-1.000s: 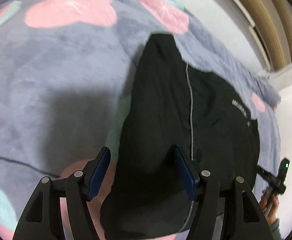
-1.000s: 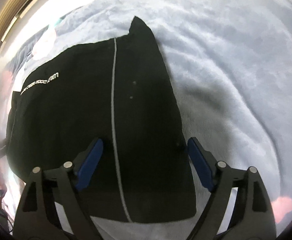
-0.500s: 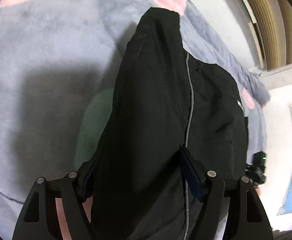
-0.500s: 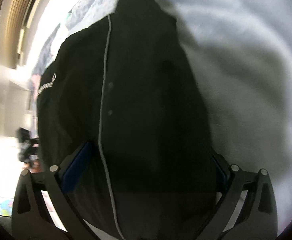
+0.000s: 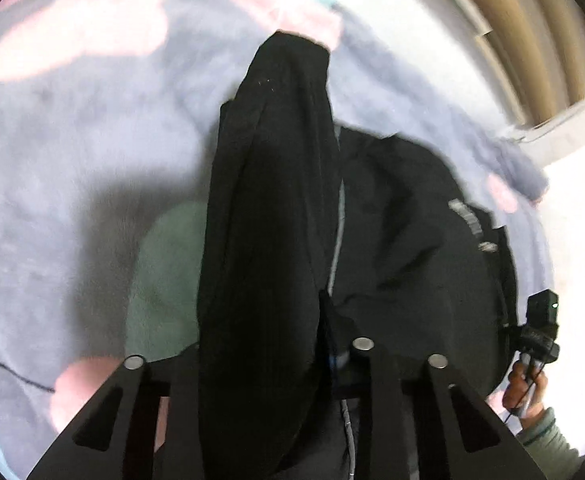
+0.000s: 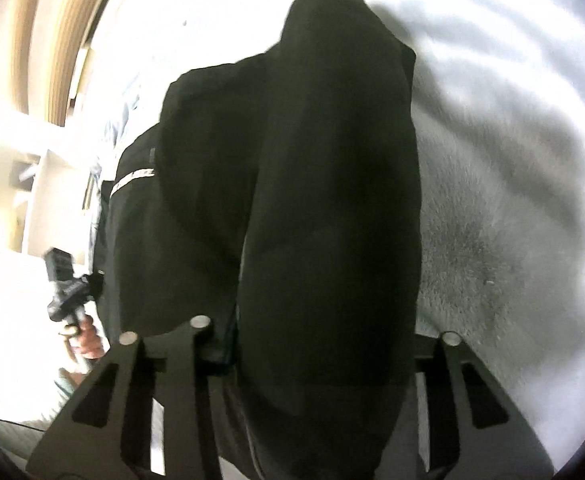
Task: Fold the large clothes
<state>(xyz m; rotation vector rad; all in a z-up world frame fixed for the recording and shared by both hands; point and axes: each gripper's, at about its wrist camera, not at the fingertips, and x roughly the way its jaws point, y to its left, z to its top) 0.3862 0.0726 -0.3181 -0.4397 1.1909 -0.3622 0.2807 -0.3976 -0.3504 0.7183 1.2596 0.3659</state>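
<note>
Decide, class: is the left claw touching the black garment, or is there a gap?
Touching. The left wrist view shows the left claw closed on a bunched fold of the black garment, which fills the space between its fingers; its jaws have just been closing.

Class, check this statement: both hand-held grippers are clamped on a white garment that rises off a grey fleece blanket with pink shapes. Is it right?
One detail is wrong: the garment is black, not white, as both wrist views show. The rest holds: the left hand-held gripper and right hand-held gripper have just been closing and pinch its bunched cloth above the grey blanket with pink shapes.
</note>
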